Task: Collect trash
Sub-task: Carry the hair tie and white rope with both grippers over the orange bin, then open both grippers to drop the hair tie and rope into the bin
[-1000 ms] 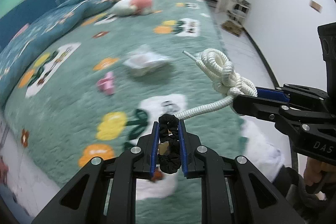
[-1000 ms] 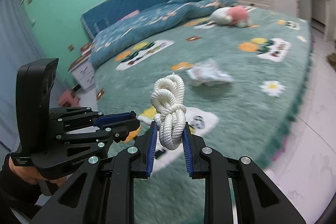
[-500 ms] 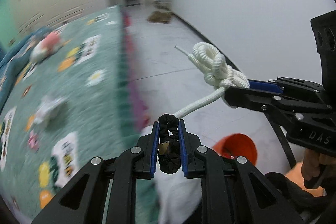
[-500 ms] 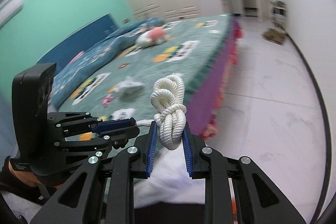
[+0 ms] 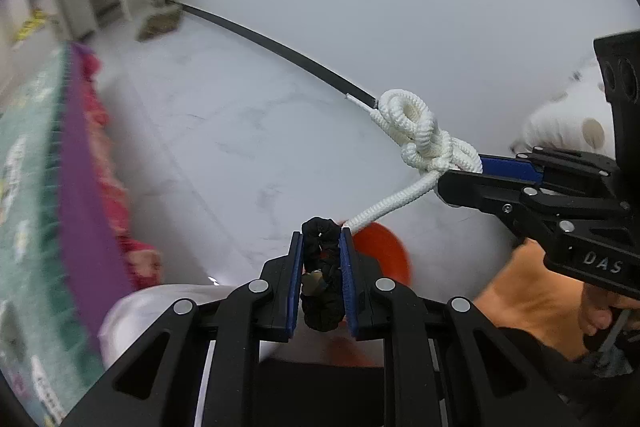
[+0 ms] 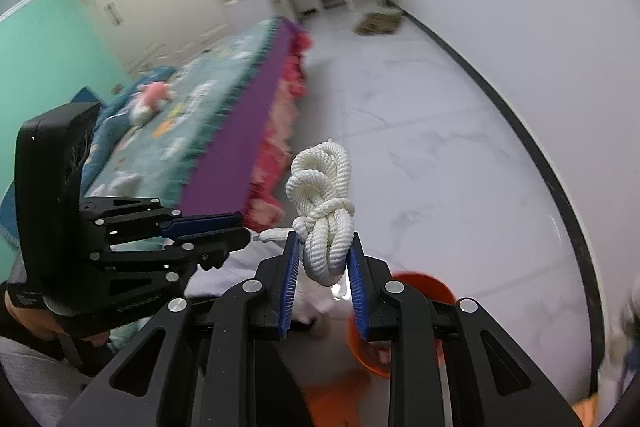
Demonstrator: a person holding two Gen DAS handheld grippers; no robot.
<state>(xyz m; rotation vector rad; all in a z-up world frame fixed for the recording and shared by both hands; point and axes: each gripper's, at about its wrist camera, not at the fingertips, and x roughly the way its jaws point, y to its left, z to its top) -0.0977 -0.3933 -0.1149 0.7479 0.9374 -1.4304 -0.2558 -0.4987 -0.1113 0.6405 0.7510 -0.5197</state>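
My left gripper (image 5: 320,283) pinches a soft black hair tie (image 5: 322,279), my right gripper (image 6: 324,267) clamps a knotted white rope (image 6: 324,215) by its bulky knot; both light and limp, above the orange bin (image 6: 424,287)

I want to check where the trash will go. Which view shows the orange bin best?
The right wrist view: the orange bin's open rim shows on the floor, beyond the right gripper holding the white rope. The left wrist view gives only a blurred orange patch behind the black scrunchie.
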